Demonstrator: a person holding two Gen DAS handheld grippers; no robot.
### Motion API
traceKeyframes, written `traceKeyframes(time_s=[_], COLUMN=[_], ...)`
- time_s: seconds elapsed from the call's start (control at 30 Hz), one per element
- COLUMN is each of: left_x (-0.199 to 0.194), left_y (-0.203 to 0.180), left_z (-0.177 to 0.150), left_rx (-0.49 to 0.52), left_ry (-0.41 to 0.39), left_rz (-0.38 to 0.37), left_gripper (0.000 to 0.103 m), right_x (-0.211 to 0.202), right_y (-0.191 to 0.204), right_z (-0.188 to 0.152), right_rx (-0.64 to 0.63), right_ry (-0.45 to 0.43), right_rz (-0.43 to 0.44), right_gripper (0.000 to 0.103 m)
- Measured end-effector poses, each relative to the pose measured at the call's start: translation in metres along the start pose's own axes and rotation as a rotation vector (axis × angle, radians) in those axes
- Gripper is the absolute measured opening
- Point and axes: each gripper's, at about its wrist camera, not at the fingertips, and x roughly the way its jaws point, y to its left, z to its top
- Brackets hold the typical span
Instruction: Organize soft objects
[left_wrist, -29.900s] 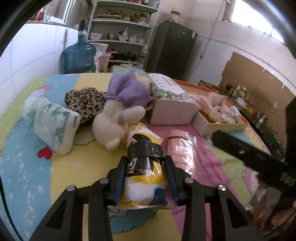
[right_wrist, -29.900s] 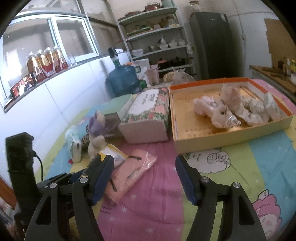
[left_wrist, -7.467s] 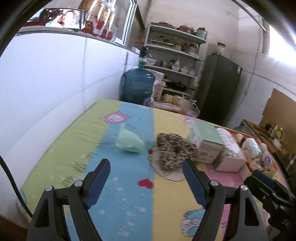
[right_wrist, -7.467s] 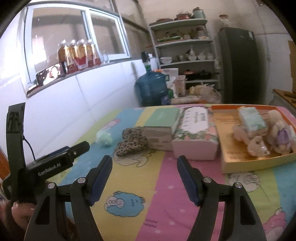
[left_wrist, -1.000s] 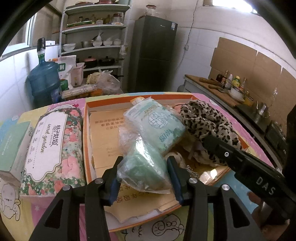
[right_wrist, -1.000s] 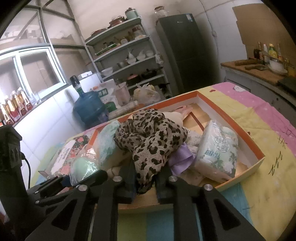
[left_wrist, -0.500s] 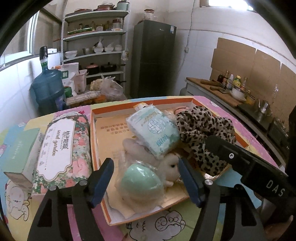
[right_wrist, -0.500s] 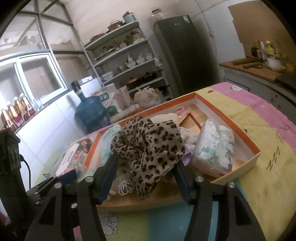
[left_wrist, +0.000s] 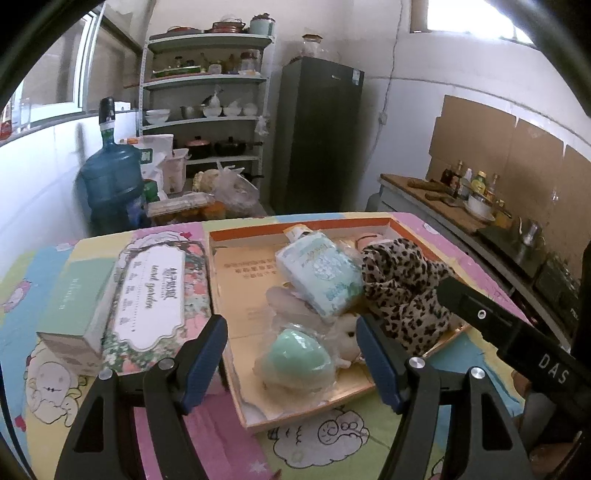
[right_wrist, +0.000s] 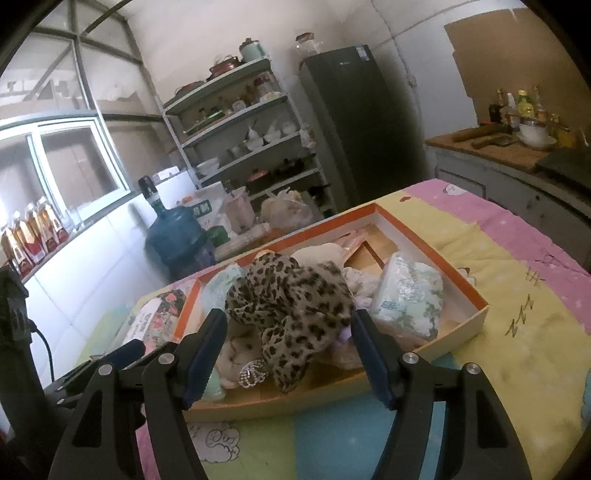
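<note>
Soft objects: gathered in the shallow orange-rimmed cardboard box (left_wrist: 373, 223) on the cartoon-print tablecloth (left_wrist: 325, 439).
Left gripper (left_wrist: 291, 354): fingers wide apart, empty; the mint-green foam egg in clear wrap (left_wrist: 295, 356) lies free between them, at the box's near edge.
Right gripper (right_wrist: 288, 350): jaws opening, pads clear of the leopard-print fabric bundle (right_wrist: 291, 306), which slumps over the pile inside the box.
Further in: two floral-wrapped tissue packs (right_wrist: 408, 299), a pale plush toy (left_wrist: 343, 334).
Progress: judged nearly finished; no loose soft item shows outside the box.
Left out: rose-patterned tissue box (left_wrist: 155, 299) and pale green carton (left_wrist: 74, 299), touching, just beside the box.
Room: bare cloth lies before the box's near rim.
</note>
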Motion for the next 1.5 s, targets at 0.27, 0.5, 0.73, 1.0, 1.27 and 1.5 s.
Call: traceKeyframes(time_s=[0.27,0.5,0.73,1.0,1.27,1.5], left_x=[-0.022,-0.046,-0.079,-0.123,-0.161,-0.193], left_y=[0.006,0.014,0.026,0.049,0.072,0.082], left_z=[-0.005,-0.012,-0.024,-0.044,-0.065,-0.088], left_rx=[-0.013,-0.023,-0.049,-0.082,-0.109,-0.118], left_ry=[-0.025,-0.047,-0.085,-0.138,-0.163,-0.187], left_rz=[0.007,0.060,0.124,0.230,0.257,0.287], left_gripper=[0.072,0.072,0.072,0.072,0.072,0.072], right_x=[-0.017,-0.031,-0.048,-0.069,-0.092,-0.115], right_y=[0.009,0.033,0.070,0.115,0.147,0.170], right_z=[-0.004,-0.011,-0.027,-0.052,-0.074,-0.097], right_rx=[-0.006,-0.045,-0.127,-0.236,-0.268,-0.290], right_ry=[-0.022,-0.030,-0.038,-0.061,-0.083,-0.103], right_rz=[-0.013,0.003,-0.013,-0.060,-0.033,-0.040], right_gripper=[0.072,0.072,0.072,0.072,0.072,0.072])
